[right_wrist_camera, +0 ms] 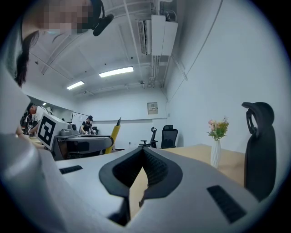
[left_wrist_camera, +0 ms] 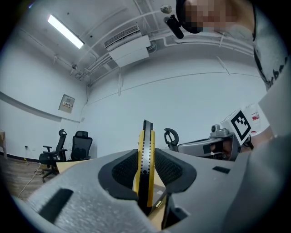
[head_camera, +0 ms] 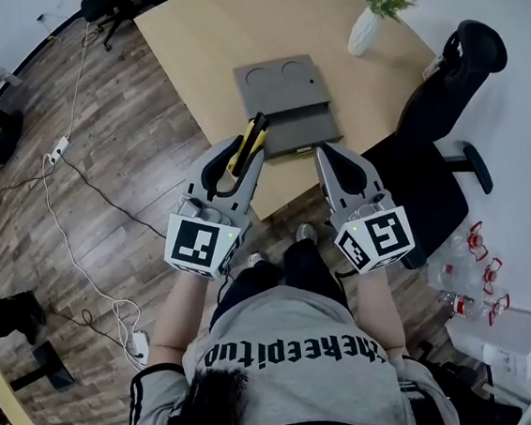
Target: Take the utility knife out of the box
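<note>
Both grippers held out level, side by side ahead of the body.
The left gripper is clamped on a yellow-and-black utility knife, which sits edge-on between the pads and pokes past the tips. The right gripper has its jaw tips together, nothing between them. Bare forearms reach forward behind the marker cubes.

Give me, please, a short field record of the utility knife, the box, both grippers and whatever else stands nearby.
knife: yellow and black utility knife, clamped in the left gripper, jutting past its tips
right gripper: right gripper shut, nothing between its jaws
box: flat grey box on the light wooden table; knife not in it
nearby: white vase of flowers on the table; black office chair beside the table
</note>
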A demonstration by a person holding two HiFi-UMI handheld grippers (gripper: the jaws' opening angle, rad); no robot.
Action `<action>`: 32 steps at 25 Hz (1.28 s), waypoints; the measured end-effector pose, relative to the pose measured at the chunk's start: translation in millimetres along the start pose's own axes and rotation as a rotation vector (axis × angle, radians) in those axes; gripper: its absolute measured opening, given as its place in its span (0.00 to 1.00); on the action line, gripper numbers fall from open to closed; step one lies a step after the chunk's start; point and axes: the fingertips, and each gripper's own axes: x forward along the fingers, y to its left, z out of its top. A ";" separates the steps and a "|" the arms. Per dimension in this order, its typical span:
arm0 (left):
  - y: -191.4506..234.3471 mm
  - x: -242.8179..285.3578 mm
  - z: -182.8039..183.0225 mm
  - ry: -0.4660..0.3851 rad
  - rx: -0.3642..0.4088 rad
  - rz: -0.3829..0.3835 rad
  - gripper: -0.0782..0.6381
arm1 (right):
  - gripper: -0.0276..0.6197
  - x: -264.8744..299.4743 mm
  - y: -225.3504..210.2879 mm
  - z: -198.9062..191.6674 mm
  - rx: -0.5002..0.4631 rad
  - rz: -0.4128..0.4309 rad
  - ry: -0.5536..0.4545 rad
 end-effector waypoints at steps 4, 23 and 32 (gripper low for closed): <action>-3.8 -10.6 0.4 -0.017 -0.008 -0.013 0.29 | 0.05 -9.5 8.8 0.4 -0.013 -0.021 -0.004; -4.8 -25.3 25.0 -0.082 -0.033 0.077 0.29 | 0.05 -25.2 9.0 17.6 -0.043 -0.003 -0.010; -34.4 -44.8 40.4 -0.116 -0.034 0.151 0.29 | 0.05 -60.4 7.4 25.9 -0.066 0.039 -0.021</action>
